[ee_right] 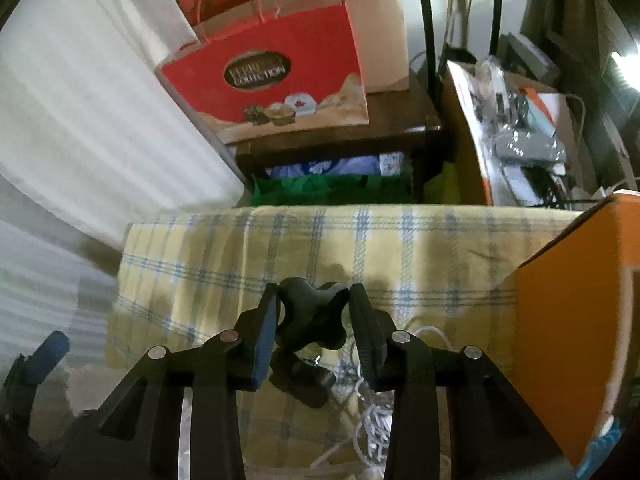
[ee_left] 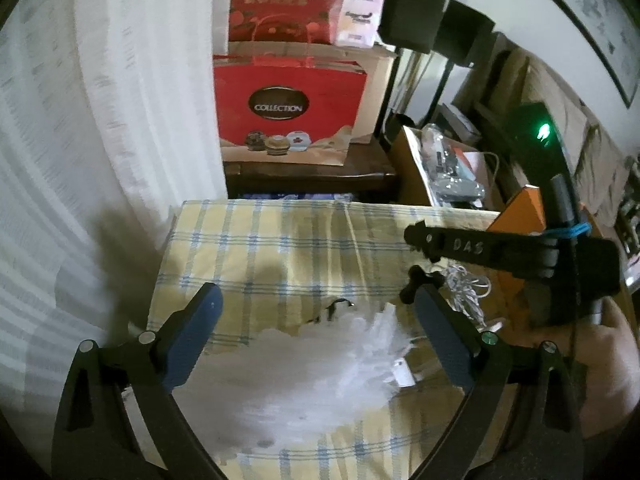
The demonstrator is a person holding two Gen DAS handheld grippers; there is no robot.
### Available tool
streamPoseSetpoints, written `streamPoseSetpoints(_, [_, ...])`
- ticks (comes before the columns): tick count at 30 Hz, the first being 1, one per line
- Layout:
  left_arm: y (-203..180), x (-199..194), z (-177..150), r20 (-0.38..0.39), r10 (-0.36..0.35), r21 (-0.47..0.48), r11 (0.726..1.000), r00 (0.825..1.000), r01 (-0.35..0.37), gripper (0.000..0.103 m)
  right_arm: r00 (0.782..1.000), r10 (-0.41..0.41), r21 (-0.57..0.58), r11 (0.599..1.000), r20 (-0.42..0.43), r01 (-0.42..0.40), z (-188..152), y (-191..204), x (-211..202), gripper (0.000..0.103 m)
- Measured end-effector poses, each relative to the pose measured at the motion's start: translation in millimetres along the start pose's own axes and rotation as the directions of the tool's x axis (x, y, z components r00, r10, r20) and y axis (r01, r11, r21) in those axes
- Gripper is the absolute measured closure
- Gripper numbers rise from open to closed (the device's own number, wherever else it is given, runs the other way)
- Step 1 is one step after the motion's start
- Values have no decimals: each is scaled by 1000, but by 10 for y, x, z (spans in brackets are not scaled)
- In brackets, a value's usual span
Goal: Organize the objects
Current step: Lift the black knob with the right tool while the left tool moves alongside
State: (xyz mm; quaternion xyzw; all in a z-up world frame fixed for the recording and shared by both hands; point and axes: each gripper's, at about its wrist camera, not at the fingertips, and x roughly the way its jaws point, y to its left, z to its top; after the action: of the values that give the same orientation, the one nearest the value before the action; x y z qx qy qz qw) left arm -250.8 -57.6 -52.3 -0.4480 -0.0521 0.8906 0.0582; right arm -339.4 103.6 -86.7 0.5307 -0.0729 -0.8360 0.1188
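Two wrist views over one checked cloth

Your left camera looks forward and down along its fingers, close over the plaid tablecloth (ee_left: 280,240), toward the red gift bag (ee_left: 288,108). Your right camera faces the same way from just beside it. Both share cloth, bag and orange box (ee_right: 580,320)

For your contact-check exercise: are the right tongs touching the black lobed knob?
Touching. The right wrist view shows the right tongs with both pads pressed against the black lobed knob, no gap either side.
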Motion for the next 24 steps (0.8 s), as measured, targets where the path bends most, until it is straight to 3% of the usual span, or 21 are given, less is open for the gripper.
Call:
streamPoseSetpoints(12, [-447, 171, 59, -30, -25, 63, 998, 999, 26, 8, 994, -13, -65, 998, 106, 20, 24, 6, -711, 68])
streamPoseSetpoints(16, [-585, 339, 67, -59, -43, 79, 996, 997, 47, 13, 992, -12, -71, 997, 127, 22, 7, -29, -862, 68])
streamPoseSetpoints(24, [-823, 660, 48, -101, -11, 140, 990, 995, 26, 20, 987, 9, -79, 997, 160, 4, -34, -120, -1117, 68])
